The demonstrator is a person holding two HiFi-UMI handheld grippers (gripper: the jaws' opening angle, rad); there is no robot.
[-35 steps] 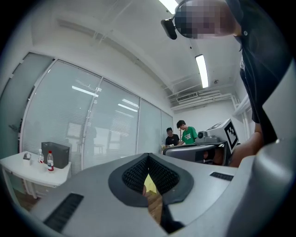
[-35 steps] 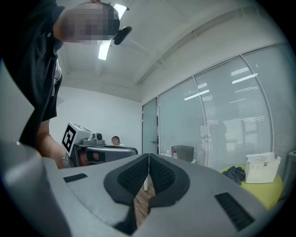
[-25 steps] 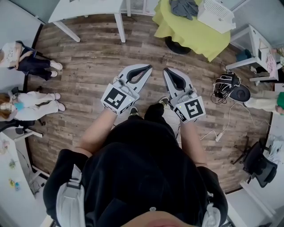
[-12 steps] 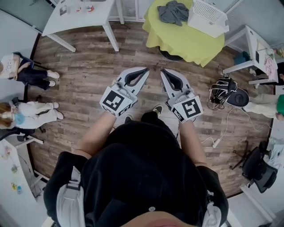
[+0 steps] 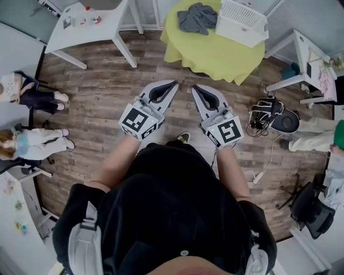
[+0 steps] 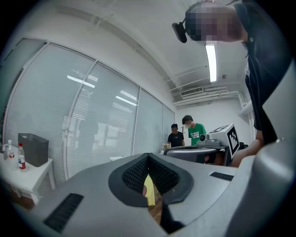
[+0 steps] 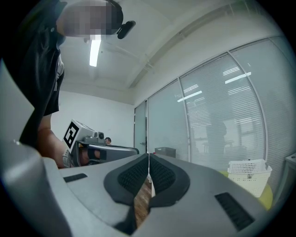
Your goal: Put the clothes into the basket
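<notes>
Wood-plank floor (image 5: 97,91). Landmark is the round table with yellow-green cloth (image 5: 215,53). White table (image 5: 102,29) sits left of it and a small white table (image 5: 309,53) right of it. Black office chair (image 5: 307,207) is well apart from it, at the right edge. Walls are glass partitions with blinds (image 6: 92,120). Ceiling strip light (image 6: 212,55) is on.

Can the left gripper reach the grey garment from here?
Probably not yet: the left gripper, shut, hangs over floor short of the yellow table where the grey garment lies; nothing blocks the way.

Bare floor (image 5: 107,80), seemingly; beyond, table (image 5: 215,53), basket (image 5: 242,21)
</notes>
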